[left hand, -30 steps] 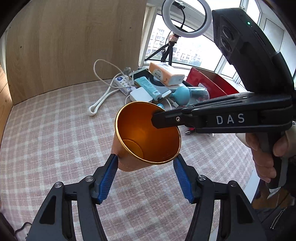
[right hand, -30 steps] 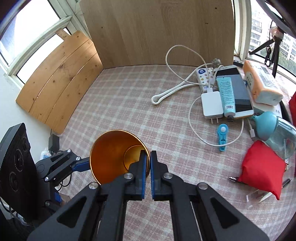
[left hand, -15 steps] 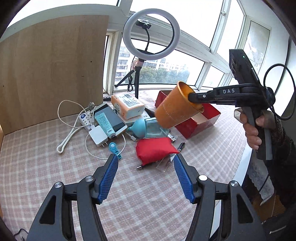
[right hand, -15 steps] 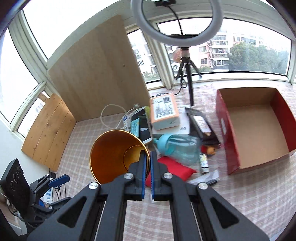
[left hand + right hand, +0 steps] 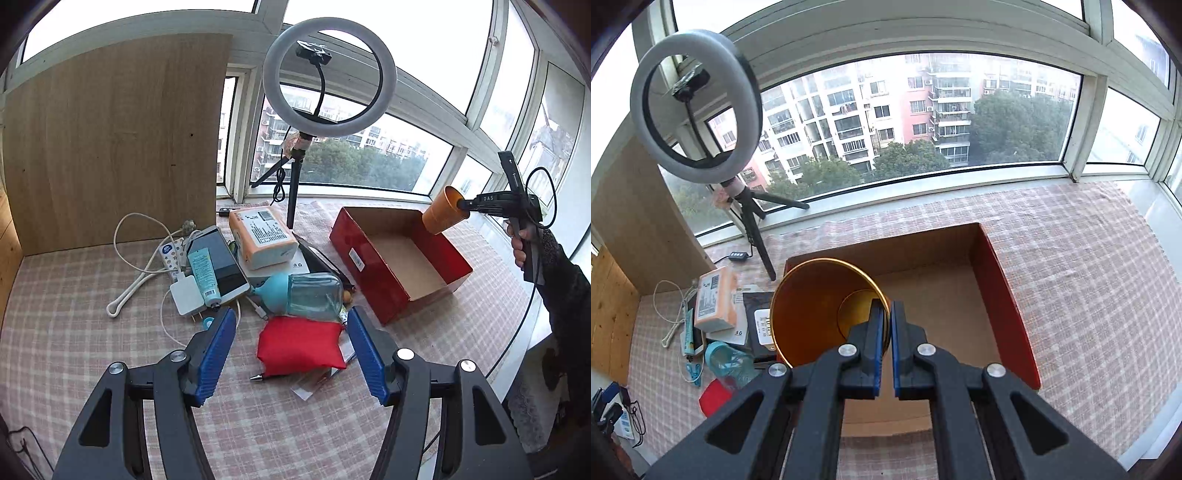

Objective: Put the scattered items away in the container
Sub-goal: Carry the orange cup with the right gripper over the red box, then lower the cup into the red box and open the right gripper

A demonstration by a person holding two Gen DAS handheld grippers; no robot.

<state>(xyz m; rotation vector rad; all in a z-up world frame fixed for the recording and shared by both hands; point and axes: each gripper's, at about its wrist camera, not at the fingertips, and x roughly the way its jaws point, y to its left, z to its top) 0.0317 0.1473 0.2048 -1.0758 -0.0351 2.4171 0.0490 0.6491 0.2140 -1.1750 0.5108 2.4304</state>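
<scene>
The right hand-held gripper is clenched on the near wall of the orange cup, one finger inside the rim and one outside, and carries it in the air above the open red box. To finish this step well, I judge it should lower the cup well inside the walls, tip it upright or lay it against the cardboard floor, and only then release, since a thin rim pinch could let it swing. The cup is a tapered metallic tumbler, copper outside, glossy gold within, empty. The left hand-held gripper hangs released over the red pouch on the table.
</scene>
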